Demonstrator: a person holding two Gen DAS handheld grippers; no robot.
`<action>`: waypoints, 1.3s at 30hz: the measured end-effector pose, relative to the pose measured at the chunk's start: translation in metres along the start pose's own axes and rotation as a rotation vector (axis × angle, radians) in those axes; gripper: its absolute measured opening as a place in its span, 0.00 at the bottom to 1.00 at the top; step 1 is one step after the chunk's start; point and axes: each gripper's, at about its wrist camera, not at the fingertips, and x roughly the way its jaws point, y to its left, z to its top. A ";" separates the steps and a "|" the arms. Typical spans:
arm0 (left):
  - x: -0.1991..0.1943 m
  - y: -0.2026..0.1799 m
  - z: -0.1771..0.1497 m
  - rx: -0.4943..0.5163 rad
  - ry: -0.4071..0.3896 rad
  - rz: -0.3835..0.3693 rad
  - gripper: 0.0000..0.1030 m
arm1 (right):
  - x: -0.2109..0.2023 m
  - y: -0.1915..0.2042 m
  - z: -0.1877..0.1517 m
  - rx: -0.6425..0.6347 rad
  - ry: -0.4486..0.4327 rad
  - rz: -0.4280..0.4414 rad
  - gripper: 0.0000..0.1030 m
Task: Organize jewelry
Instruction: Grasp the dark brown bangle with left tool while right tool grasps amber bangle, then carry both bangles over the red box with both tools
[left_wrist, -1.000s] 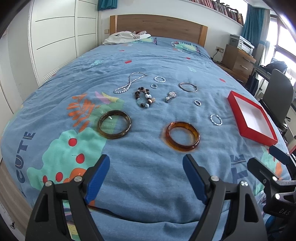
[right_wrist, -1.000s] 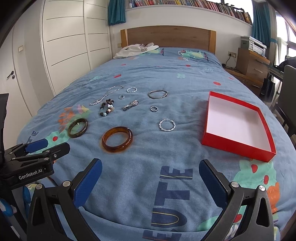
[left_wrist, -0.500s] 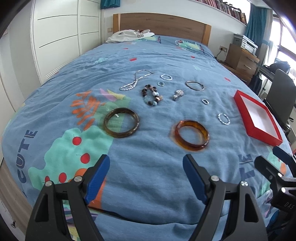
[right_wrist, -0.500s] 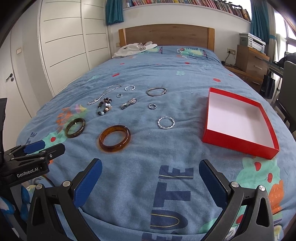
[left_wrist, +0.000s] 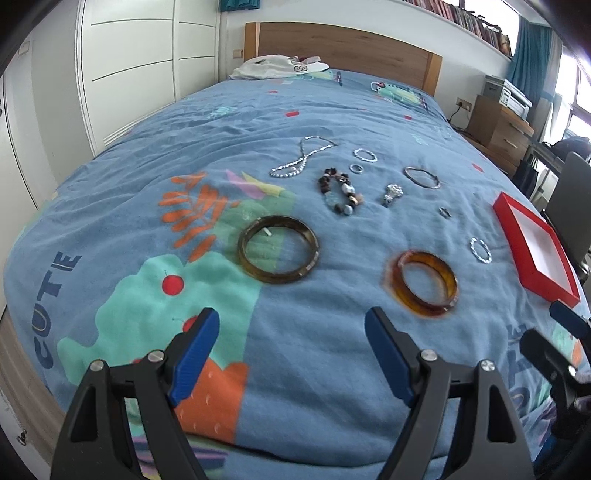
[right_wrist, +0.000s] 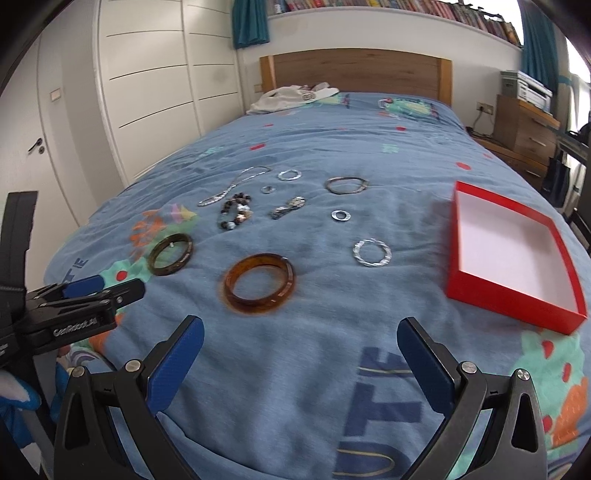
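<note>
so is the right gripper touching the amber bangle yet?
Apart. The right wrist view shows blue bedspread between the open right gripper and the amber bangle.

Jewelry lies spread flat on a blue bedspread (right_wrist: 332, 369), left of an empty red box (right_wrist: 513, 295) with a white inside. Nearest that box sits a twisted silver ring (right_wrist: 372, 252), then an amber bangle (right_wrist: 259, 284) and, farthest left, a dark olive bangle (right_wrist: 171, 254). Beyond these lie a small silver ring (right_wrist: 338, 215), a thin wire bangle (right_wrist: 347, 185), a crumpled silver piece (right_wrist: 289, 206), a mixed bead bracelet (right_wrist: 236, 213), a silver chain (right_wrist: 232, 190) and two more silver rings, all apart from each other
</note>
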 end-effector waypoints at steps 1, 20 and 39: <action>0.004 0.003 0.003 -0.003 0.002 -0.002 0.78 | 0.003 0.003 0.002 -0.009 0.002 0.007 0.99; 0.086 0.020 0.049 -0.020 0.110 -0.084 0.78 | 0.095 0.027 0.030 -0.111 0.111 0.086 0.99; 0.099 0.017 0.047 -0.010 0.111 -0.028 0.74 | 0.128 0.029 0.032 -0.135 0.204 0.143 0.74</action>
